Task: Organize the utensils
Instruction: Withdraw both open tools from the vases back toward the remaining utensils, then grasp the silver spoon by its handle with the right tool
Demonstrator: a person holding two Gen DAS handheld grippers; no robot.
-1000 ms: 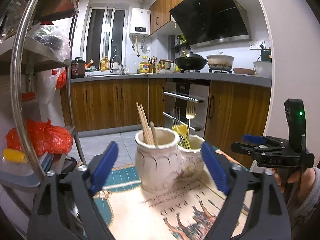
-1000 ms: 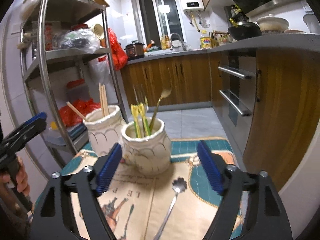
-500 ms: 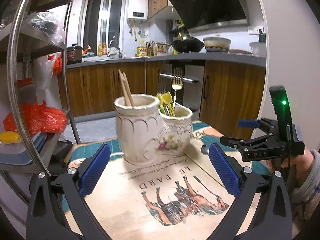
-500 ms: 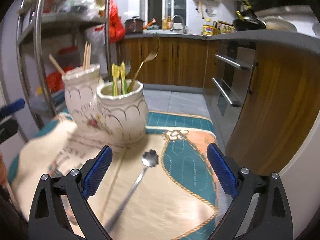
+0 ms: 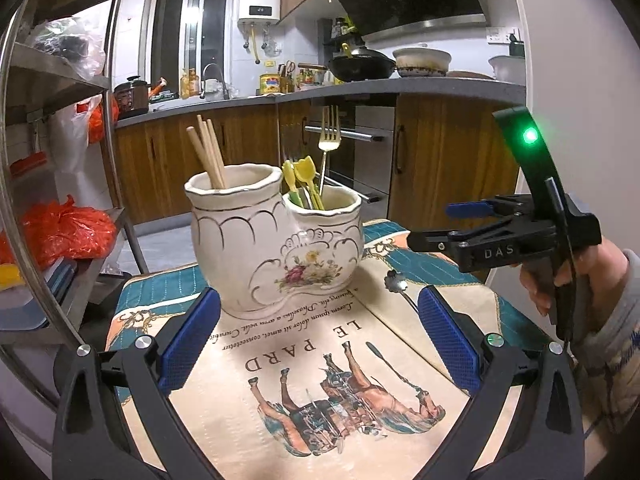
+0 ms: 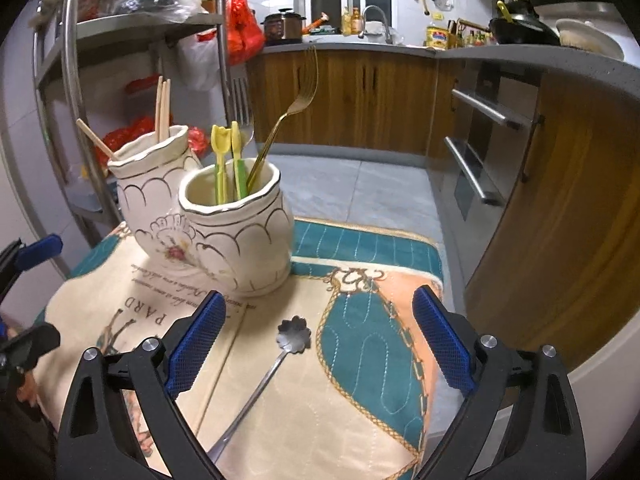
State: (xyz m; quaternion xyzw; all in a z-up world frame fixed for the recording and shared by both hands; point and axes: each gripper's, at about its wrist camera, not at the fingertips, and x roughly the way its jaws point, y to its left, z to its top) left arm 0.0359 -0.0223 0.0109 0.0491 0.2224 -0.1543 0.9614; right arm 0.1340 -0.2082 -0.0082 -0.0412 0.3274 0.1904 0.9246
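Note:
A white ceramic double-pot holder (image 5: 276, 248) stands on a printed cloth mat (image 5: 320, 360); it also shows in the right wrist view (image 6: 236, 232). One pot holds wooden chopsticks (image 5: 208, 152), the other a gold fork (image 6: 284, 120) and yellow-green plastic forks (image 6: 228, 160). A silver flower-bowl spoon (image 6: 276, 356) lies flat on the mat, also in the left wrist view (image 5: 396, 284). My right gripper (image 6: 316, 348) is open and empty just above the spoon. My left gripper (image 5: 320, 336) is open and empty in front of the holder.
A steel shelf rack (image 6: 80, 80) with red bags stands left of the table. Wooden kitchen cabinets (image 6: 360, 100) and an oven (image 6: 480, 140) lie beyond. The table's right edge (image 6: 444, 280) drops off near the spoon.
Both grippers have pulled back and tilted down. The right gripper now straddles the spoon from above. The holder and spoon have not moved.

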